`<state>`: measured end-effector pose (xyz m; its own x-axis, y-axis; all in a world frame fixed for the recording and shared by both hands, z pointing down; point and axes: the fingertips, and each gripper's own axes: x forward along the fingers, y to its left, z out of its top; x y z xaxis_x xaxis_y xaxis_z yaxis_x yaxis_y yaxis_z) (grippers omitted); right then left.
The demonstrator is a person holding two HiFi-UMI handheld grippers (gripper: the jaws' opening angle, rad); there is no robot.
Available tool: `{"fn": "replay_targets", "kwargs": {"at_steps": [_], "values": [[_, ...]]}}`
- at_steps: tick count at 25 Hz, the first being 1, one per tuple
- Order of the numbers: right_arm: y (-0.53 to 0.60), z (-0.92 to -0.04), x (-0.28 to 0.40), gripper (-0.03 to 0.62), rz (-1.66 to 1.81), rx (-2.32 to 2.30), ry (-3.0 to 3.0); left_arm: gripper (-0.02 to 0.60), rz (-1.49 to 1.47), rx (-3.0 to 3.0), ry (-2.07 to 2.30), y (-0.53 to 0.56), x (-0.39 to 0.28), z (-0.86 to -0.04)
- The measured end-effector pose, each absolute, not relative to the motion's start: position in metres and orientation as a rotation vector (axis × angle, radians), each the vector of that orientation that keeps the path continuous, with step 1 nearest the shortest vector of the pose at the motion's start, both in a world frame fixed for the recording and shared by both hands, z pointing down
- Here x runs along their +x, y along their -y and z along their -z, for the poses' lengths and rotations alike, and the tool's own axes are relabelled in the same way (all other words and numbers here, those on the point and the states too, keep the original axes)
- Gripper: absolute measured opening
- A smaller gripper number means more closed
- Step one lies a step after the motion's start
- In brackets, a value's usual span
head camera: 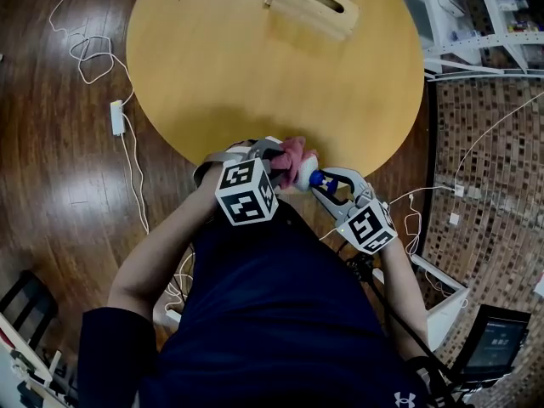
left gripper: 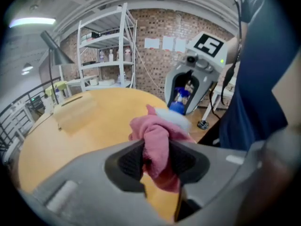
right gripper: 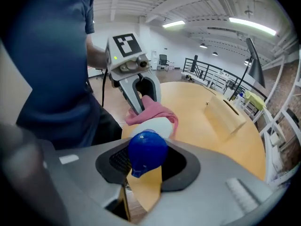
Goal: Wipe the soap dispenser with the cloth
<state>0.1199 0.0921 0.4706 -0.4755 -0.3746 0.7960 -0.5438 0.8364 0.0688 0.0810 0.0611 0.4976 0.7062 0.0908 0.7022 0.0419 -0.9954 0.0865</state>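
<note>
**Head view.** The round table carries a wooden box at its far edge; the rest of the top is bare. The left tongs and right tongs meet at the table's near edge. The pink cloth lies against the white body of the soap dispenser. Cables run over the floor past the table's left edge.

**Left gripper view.** The left tongs are clamped on the cloth, which bulges out above the pads. The soap dispenser touches the cloth's far side. The right tongs grip its blue pump head. The wooden box stands well apart, toward the opposite edge.

**Right gripper view.** The right tongs are closed on the blue pump head of the soap dispenser. The cloth covers the bottle's far end, held by the left tongs. Whether the bottle rests on the table cannot be told.
</note>
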Motion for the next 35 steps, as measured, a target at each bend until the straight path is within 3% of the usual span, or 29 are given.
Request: {"fn": "replay_targets", "kwargs": {"at_steps": [7, 10, 14, 18, 26, 35], "values": [[-0.096, -0.47, 0.12, 0.133, -0.187, 0.65, 2.107, 0.14, -1.402, 2.516, 0.117, -0.031, 0.023, -0.579], [-0.098, -0.465, 0.107, 0.135, -0.129, 0.616, 2.098, 0.138, -1.146, 2.569, 0.137, -0.028, 0.031, -0.525], [-0.098, -0.464, 0.1, 0.134, -0.054, 0.562, 2.076, 0.138, -0.875, 2.755, -0.177, -0.062, 0.078, -0.445], [-0.098, -0.466, 0.1, 0.135, -0.01, 0.522, 2.047, 0.138, -1.044, 2.77, -0.203, -0.059, 0.077, -0.475], [-0.1, -0.465, 0.102, 0.135, 0.009, 0.511, 2.035, 0.137, -1.377, 2.486, -0.065, -0.031, 0.009, -0.582], [-0.101, -0.463, 0.095, 0.135, 0.129, 0.419, 1.99, 0.138, -0.945, 2.805, -0.306, -0.063, 0.075, -0.444]]}}
